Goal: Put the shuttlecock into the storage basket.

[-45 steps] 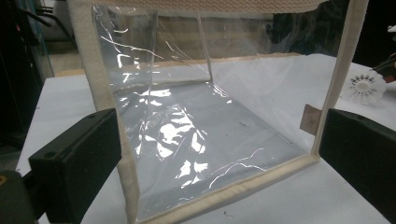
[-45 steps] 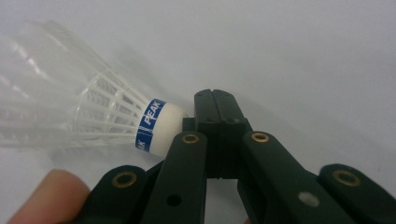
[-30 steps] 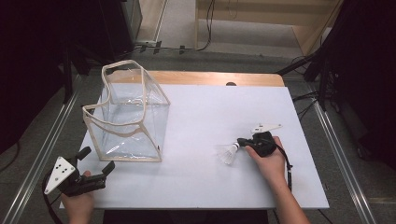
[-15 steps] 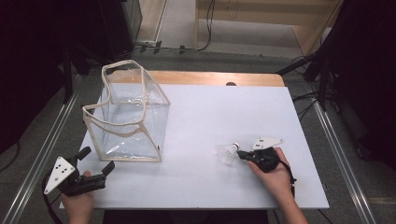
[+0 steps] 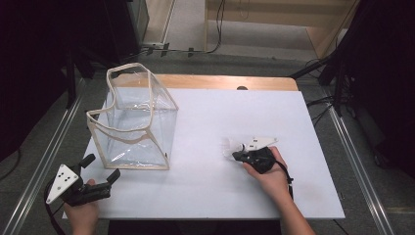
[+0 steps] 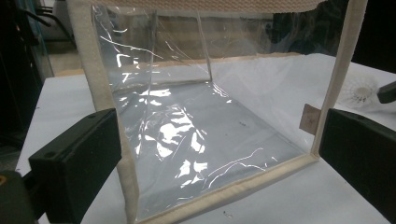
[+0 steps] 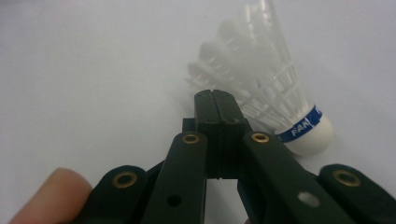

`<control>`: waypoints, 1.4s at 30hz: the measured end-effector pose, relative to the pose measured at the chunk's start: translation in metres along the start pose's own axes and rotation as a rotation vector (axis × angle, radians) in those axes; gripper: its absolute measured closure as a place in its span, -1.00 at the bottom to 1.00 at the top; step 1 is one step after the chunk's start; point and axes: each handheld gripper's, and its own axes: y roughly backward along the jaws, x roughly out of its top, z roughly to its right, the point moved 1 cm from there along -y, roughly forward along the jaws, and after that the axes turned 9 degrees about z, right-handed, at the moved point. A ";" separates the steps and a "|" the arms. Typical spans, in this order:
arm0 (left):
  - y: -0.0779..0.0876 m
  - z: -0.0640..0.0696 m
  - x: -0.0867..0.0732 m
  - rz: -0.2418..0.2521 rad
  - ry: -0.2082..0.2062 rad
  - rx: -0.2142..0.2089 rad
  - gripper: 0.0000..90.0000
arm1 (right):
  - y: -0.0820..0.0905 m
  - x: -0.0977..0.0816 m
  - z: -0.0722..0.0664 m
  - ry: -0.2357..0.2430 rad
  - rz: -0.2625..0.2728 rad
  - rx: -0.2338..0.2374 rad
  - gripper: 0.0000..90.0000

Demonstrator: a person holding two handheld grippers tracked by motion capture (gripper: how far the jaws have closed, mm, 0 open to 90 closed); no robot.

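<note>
The white surface (image 5: 205, 132) sat in a dim room with dark racks behind it, and on its left stood a clear bag (image 5: 134, 122) with cream trim, mouth up. Right of centre lay the shuttlecock (image 5: 231, 146), on its side, well apart from the bag.

Your right gripper (image 5: 238, 155) was the nearer one by far — its tips were just beside the shuttlecock, on the near-right of it. In the right gripper view the shuttlecock (image 7: 271, 98) lay ahead and to the right of the jaws, its long axis running away from you: white cork with the blue band nearest, feathers fanning out beyond. The jaws were pressed together with nothing between them, so I judge they had to spread and shift toward the skirt or the cork before any grip could happen.

Your right hand (image 5: 269, 171) lay low on the surface, forearm coming in from the near edge, the gripper pointing left and far.

Your left gripper (image 5: 100, 169) hovered at the near-left corner, aimed at the bag — in the left gripper view its jaws stood wide on either side of the bag (image 6: 205, 121), not touching it.
</note>
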 end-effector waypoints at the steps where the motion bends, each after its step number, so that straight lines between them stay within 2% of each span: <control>1: 0.000 0.000 0.000 0.000 -0.001 0.000 -1.00 | -0.003 0.003 0.002 -0.001 -0.001 -0.004 0.95; 6: 0.000 0.000 0.000 -0.001 -0.003 0.000 -1.00 | -0.013 0.015 0.016 -0.014 0.003 -0.033 0.95; 8: 0.000 -0.001 0.000 -0.001 -0.003 -0.001 -1.00 | -0.017 0.016 0.029 -0.038 0.004 -0.054 0.95; 13: 0.000 -0.001 0.000 0.000 -0.002 -0.001 -1.00 | -0.019 0.017 0.040 -0.055 0.002 -0.076 0.94; 18: 0.000 -0.001 0.000 0.000 -0.002 -0.001 -1.00 | -0.010 0.017 0.041 -0.064 0.022 -0.066 0.92; 19: 0.000 -0.001 0.000 -0.001 -0.003 -0.001 -1.00 | -0.006 0.018 0.041 -0.061 0.031 -0.068 0.80; 20: 0.000 -0.001 0.000 -0.001 -0.003 -0.001 -1.00 | 0.003 0.020 0.042 -0.057 0.049 -0.064 0.55; 21: 0.000 -0.001 0.000 -0.001 -0.004 -0.001 -1.00 | 0.003 0.020 0.042 -0.057 0.049 -0.064 0.55; 22: 0.000 0.000 0.000 0.000 -0.002 -0.001 -1.00 | 0.008 0.021 0.043 -0.052 0.062 -0.057 0.39; 25: 0.000 0.000 0.000 0.000 -0.001 -0.001 -1.00 | 0.022 0.025 0.048 -0.050 0.082 -0.068 -0.20; 27: 0.000 0.000 0.000 -0.001 -0.001 0.000 -1.00 | 0.029 0.027 0.052 -0.073 0.083 -0.091 -0.82; 28: 0.000 0.000 0.000 -0.001 -0.002 0.000 -1.00 | 0.032 0.028 0.054 -0.093 0.076 -0.111 -1.00; 30: 0.000 0.000 0.000 -0.003 -0.004 0.001 -1.00 | 0.036 0.028 0.058 -0.107 0.069 -0.146 -1.00; 32: -0.001 0.000 0.000 -0.005 -0.007 -0.001 -1.00 | 0.036 0.028 0.060 -0.149 0.047 -0.193 -1.00; 35: 0.000 0.000 0.000 -0.006 -0.007 -0.001 -1.00 | 0.033 0.026 0.060 -0.140 0.030 -0.156 -1.00; 41: 0.000 0.000 0.000 -0.003 -0.004 0.001 -1.00 | 0.020 0.024 0.061 -0.131 -0.025 -0.164 -1.00; 42: 0.000 0.000 0.000 -0.003 -0.003 0.001 -1.00 | 0.018 0.023 0.061 -0.124 -0.037 -0.176 -0.92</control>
